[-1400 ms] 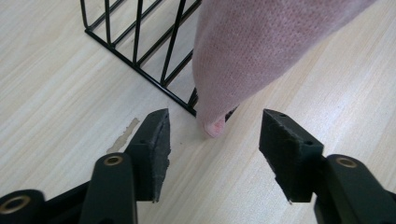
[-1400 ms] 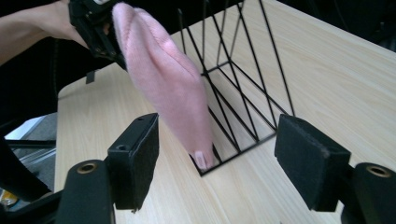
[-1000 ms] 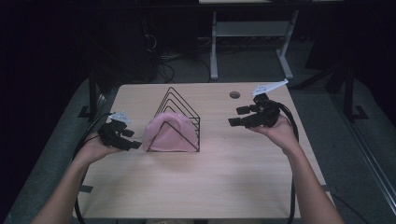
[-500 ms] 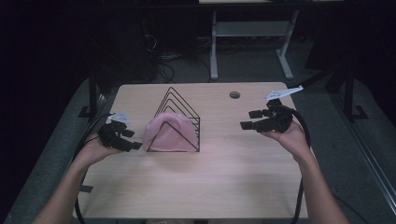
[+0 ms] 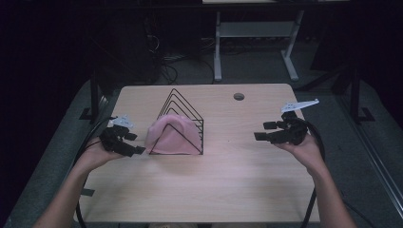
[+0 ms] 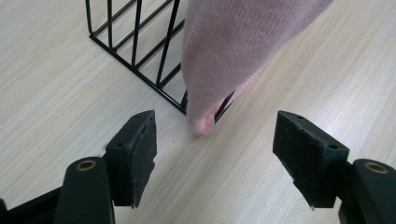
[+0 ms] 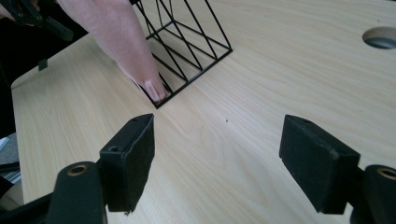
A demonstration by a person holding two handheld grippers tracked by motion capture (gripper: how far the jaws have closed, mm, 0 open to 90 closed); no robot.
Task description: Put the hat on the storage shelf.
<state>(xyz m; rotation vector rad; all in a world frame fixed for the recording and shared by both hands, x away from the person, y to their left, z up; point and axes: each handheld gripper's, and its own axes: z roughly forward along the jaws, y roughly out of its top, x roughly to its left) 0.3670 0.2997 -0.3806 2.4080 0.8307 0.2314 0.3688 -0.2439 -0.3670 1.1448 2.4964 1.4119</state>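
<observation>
The left gripper (image 5: 124, 141), jaws just widened and empty, waits at nine o'clock of a pink knit cloth (image 5: 167, 134), possibly a beanie, draped over a black wire rack (image 5: 190, 114) at table (image 5: 214, 190) centre. At three o'clock, well apart, the right gripper (image 5: 268, 132) stands open over bare wood. A clean pinch of the fabric's low corner should clear the wires.

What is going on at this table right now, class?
A person sits at a wooden table holding a two-jaw gripper in each hand. A pink knitted cloth is tucked into a black wire rack near the table's middle. The left gripper sits close beside the cloth's lower corner; its jaws have just been opening and hold nothing. The right gripper is well off to the other side, jaws open and empty, pointing toward the rack.
</observation>
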